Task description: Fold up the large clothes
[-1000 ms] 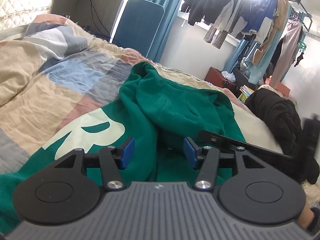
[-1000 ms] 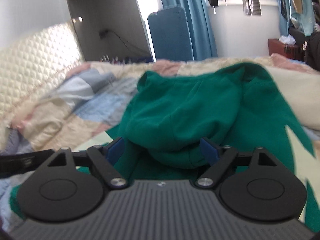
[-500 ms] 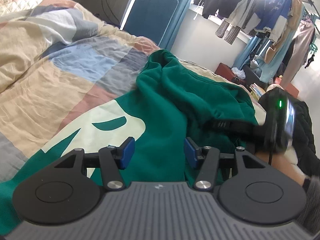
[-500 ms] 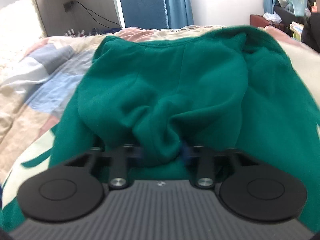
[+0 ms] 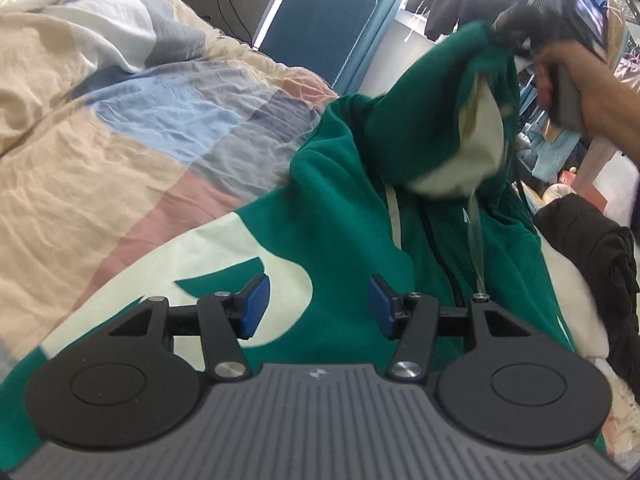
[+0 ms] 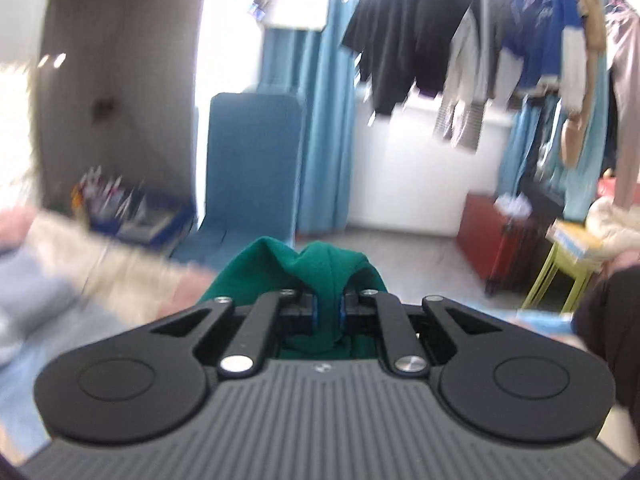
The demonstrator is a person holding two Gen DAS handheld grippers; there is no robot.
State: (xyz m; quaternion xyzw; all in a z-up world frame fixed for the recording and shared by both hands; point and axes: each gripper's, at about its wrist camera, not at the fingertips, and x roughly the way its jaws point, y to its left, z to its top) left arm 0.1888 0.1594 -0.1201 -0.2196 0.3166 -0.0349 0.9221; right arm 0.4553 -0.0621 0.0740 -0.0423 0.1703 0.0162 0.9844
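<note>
Right claw (image 6: 327,312) pinching green hoodie (image 5: 400,168) above patchwork quilt (image 5: 132,120).

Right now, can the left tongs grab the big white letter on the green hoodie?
Probably yes. The left tongs are open just above the white letter on the green hoodie, with nothing between.

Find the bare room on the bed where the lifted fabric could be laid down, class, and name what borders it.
The patchwork quilt lies bare left of the green hoodie, up toward the blue chair. The right is crowded: a black garment borders the hoodie, and the right tool holds fabric aloft.
</note>
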